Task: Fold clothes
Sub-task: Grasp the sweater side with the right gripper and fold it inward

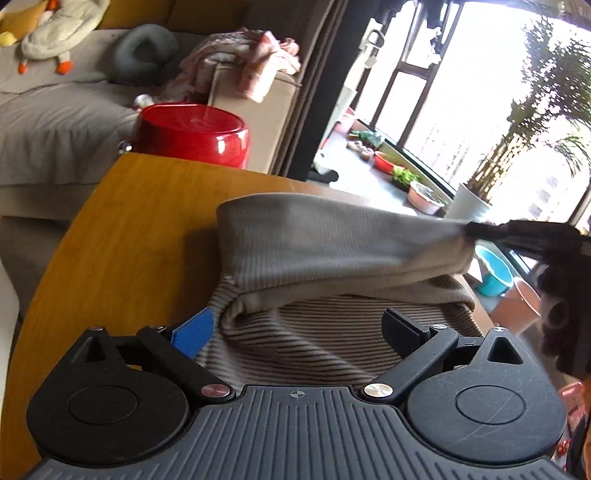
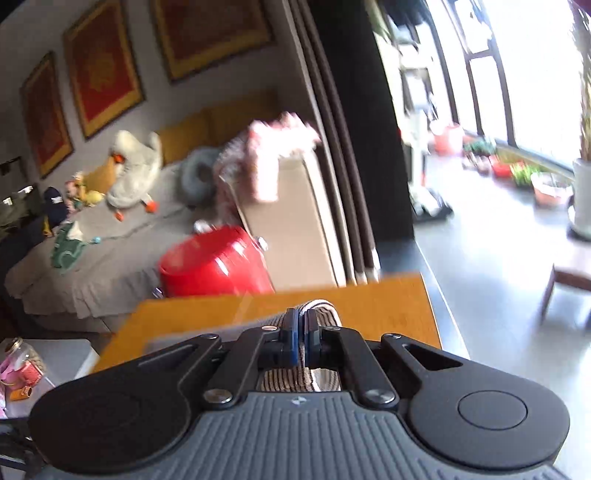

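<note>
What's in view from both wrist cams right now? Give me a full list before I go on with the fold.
striped garment: one, beige with dark stripes, on the table, one edge lifted
wooden table: one, honey brown, under the garment
red tub: one, glossy red, beyond the table's far edge
sofa: one, grey cover, behind the tub
goose plush: one, white with orange feet, on the sofa
neck pillow: one, grey, on the sofa
pink blanket: one, bundled on the sofa arm
framed pictures: three, red and gold, on the wall
left gripper: open, over the garment
right gripper: shut on the garment's edge
</note>
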Demonstrator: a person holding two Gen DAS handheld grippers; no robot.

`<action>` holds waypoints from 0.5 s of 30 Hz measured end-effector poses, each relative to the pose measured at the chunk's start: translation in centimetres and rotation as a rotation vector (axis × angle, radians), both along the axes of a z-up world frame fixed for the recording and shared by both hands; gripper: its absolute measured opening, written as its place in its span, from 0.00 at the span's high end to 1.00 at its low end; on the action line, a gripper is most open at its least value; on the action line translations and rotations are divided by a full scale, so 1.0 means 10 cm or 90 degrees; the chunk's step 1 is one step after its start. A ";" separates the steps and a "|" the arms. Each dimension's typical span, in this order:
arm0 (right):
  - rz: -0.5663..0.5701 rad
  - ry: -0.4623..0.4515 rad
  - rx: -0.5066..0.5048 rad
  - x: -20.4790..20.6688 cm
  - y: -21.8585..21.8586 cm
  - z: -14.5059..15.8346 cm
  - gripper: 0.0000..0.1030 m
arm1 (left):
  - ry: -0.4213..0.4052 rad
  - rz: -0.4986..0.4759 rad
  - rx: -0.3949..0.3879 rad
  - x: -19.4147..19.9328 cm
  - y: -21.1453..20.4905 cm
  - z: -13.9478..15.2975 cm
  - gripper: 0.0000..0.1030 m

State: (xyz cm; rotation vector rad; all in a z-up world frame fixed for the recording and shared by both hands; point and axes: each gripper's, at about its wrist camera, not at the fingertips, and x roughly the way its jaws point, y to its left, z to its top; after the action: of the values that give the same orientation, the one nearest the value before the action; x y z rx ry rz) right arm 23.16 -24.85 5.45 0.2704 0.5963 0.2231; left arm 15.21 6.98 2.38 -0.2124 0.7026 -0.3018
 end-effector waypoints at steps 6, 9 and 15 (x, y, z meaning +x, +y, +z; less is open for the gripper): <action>-0.027 0.046 0.026 -0.02 -0.17 -0.67 0.96 | -0.026 -0.056 0.040 0.36 -0.39 -0.07 0.02; -0.031 0.039 0.025 -0.08 -0.17 -0.68 0.96 | -0.022 -0.053 0.057 0.54 -0.47 -0.16 0.02; -0.029 0.025 -0.009 -0.06 -0.09 -0.67 0.93 | -0.030 -0.039 0.074 0.66 -0.44 -0.41 0.01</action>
State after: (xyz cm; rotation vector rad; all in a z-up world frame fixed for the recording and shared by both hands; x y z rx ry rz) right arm 22.53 -25.71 -1.23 0.2752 0.6294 0.1703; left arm 21.82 2.62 -1.73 -0.0739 0.6786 -0.3221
